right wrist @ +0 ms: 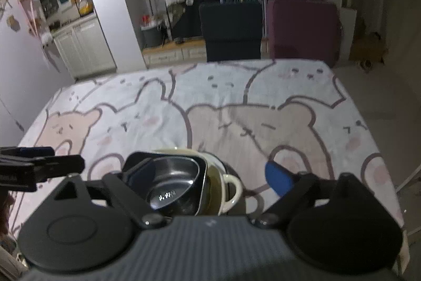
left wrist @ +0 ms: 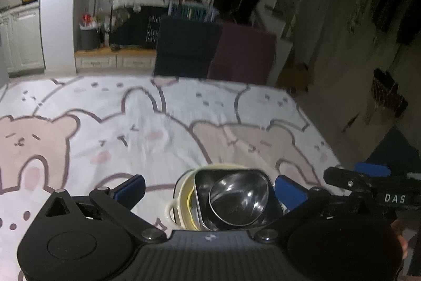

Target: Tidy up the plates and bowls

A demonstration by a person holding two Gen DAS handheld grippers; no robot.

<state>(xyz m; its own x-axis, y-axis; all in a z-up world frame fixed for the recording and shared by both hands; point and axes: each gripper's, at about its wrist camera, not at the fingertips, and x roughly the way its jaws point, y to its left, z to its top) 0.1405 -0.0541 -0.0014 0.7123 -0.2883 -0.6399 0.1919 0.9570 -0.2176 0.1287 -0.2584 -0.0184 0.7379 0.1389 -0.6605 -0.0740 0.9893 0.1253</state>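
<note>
A nested stack stands near the front of the table: a round steel bowl (left wrist: 236,199) in a square steel tray (left wrist: 202,183), over a yellow dish and a cream bowl with handles (left wrist: 171,210). My left gripper (left wrist: 210,190) is open, its blue pads on either side of the stack and clear of it. In the right wrist view the same steel bowl (right wrist: 171,175) and cream bowl (right wrist: 231,188) lie between the fingers of my right gripper (right wrist: 200,178), also open with nothing gripped. The right gripper (left wrist: 368,181) shows at the left view's right edge.
The table carries a bear-print cloth (left wrist: 131,128) (right wrist: 236,109). A dark blue chair (left wrist: 186,46) and a maroon chair (left wrist: 244,54) stand at its far edge. Its right edge drops to the floor. Kitchen shelves and cabinets lie beyond.
</note>
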